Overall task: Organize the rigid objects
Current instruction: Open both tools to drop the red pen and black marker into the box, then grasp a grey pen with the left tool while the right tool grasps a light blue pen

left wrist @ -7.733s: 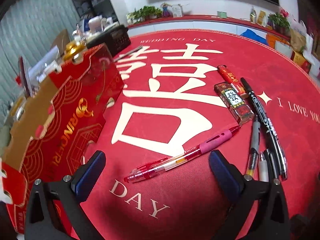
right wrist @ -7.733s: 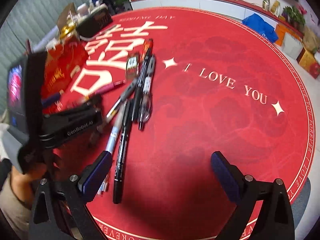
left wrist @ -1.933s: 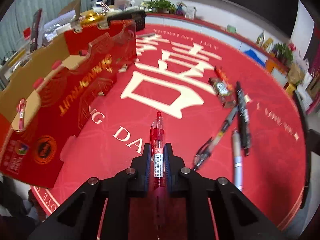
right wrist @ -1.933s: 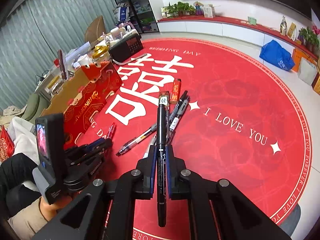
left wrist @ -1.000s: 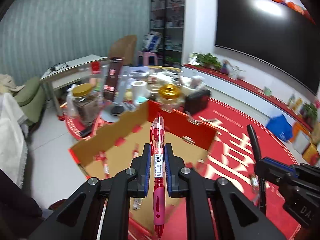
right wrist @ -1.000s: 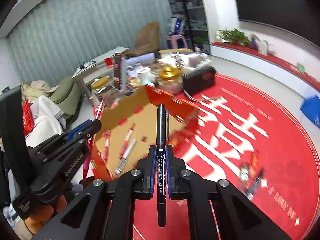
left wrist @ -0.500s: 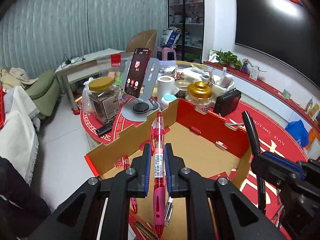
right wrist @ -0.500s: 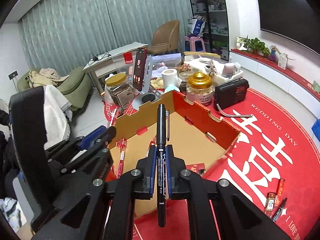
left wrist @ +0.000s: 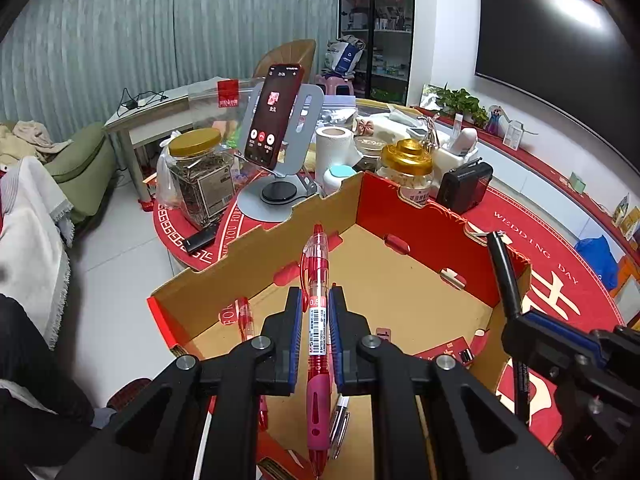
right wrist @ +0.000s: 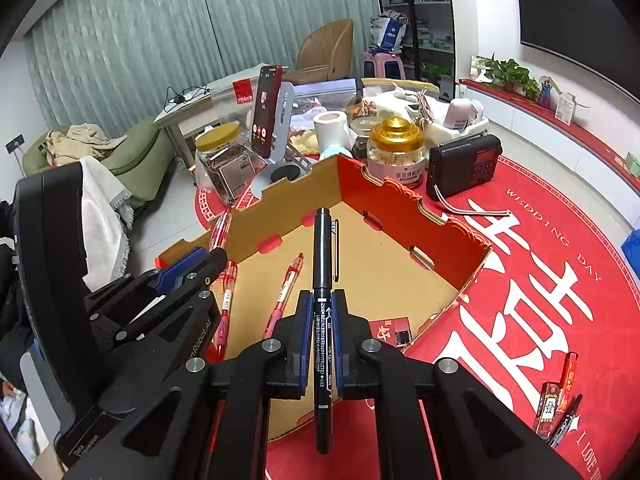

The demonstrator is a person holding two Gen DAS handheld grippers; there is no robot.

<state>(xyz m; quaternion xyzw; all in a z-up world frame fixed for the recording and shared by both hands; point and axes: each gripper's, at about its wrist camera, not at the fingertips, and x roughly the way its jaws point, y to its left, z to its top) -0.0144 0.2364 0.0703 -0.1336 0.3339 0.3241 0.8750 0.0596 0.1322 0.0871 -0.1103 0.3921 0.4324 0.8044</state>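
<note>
Both grippers now hang over the open cardboard box (left wrist: 400,280) at the far-left edge of the round red bench (right wrist: 560,280), where half a second ago they were a little farther back and, about two seconds ago, low over the bench's middle. The left gripper (left wrist: 314,332) has its jaws closed on a red pen (left wrist: 317,308), and the right gripper (right wrist: 322,332) has its jaws closed on a black marker (right wrist: 322,320); both are carried lengthwise along the fingers, above the box floor and not touching it. That shift suggests the carry is nearly done and the release into the box is the step at hand, each pen needing only to be lowered or dropped clear of the cardboard walls. The right wrist view shows what the left cannot: two red pens (right wrist: 286,292) already lying on the box floor, the left gripper at the box's left rim, and, well apart near the bench's right side, a small patterned box (right wrist: 548,412) with another pen (right wrist: 566,426) not yet collected, so the job looks partly finished. The left wrist view, for its part, shows the marker's upper end standing up from the right gripper at the box's right wall, and a grey pen (left wrist: 339,420) on the floor below the red one.
</note>
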